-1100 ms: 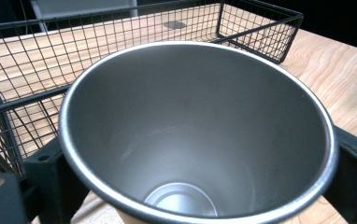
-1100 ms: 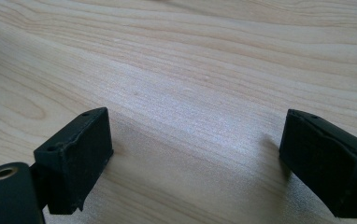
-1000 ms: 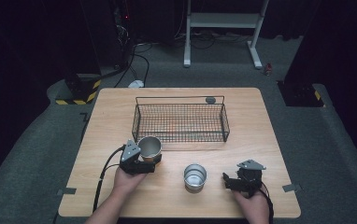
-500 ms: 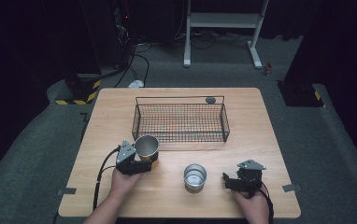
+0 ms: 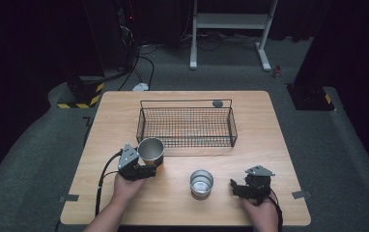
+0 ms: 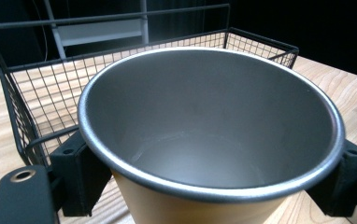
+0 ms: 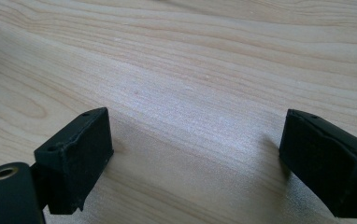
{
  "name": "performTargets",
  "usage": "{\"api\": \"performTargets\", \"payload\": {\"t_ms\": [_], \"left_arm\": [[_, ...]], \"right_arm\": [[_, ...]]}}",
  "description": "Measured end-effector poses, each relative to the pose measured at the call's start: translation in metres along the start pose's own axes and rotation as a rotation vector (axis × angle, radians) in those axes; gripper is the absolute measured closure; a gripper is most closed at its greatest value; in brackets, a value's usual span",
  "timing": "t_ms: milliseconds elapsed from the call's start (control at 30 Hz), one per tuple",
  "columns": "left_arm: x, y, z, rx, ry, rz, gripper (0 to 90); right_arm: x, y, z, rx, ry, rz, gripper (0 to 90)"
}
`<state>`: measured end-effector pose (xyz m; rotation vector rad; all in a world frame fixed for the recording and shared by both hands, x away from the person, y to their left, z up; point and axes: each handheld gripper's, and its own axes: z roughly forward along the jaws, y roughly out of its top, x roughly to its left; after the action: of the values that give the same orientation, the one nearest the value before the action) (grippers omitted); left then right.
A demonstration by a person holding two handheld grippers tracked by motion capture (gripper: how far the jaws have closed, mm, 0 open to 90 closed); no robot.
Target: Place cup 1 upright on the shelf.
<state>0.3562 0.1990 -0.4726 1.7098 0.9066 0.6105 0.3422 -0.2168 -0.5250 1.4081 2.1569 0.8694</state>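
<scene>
the left gripper (image 5: 149, 166) has just closed its fingers (image 6: 81, 172) on the round steel cup with the tan outside (image 5: 151, 150), beside the black wire basket (image 5: 186, 126) on the wooden surface (image 5: 269, 135), likely ready for lifting, while the right gripper (image 5: 238, 187) rests with fingers spread.

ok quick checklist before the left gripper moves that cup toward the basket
1. Grip: left gripper shut on the metal cup, a jaw on each side: ok.
2. Cup upright, mouth up: ok.
3. Cup empty: ok.
4. Wire basket has nothing inside and sits just beyond the cup: ok.
5. Second cup stands apart from the held one: ok.
6. Right gripper open over bare table, out of the way: ok.
</scene>
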Motion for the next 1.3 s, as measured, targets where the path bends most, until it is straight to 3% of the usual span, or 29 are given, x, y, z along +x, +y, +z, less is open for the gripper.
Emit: {"api": "performTargets", "payload": {"t_ms": [933,1300], "left_arm": [[0.002,0.021,-0.002,-0.039,-0.003,0.004,14.9],[-0.002,0.037,-0.002,-0.053,-0.008,0.015,15.0]], "right_arm": [[0.0,0.002,0.002,0.0,-0.001,-0.005,9.3],[0.0,0.002,0.002,0.0,-0.001,-0.005,9.3]]}}
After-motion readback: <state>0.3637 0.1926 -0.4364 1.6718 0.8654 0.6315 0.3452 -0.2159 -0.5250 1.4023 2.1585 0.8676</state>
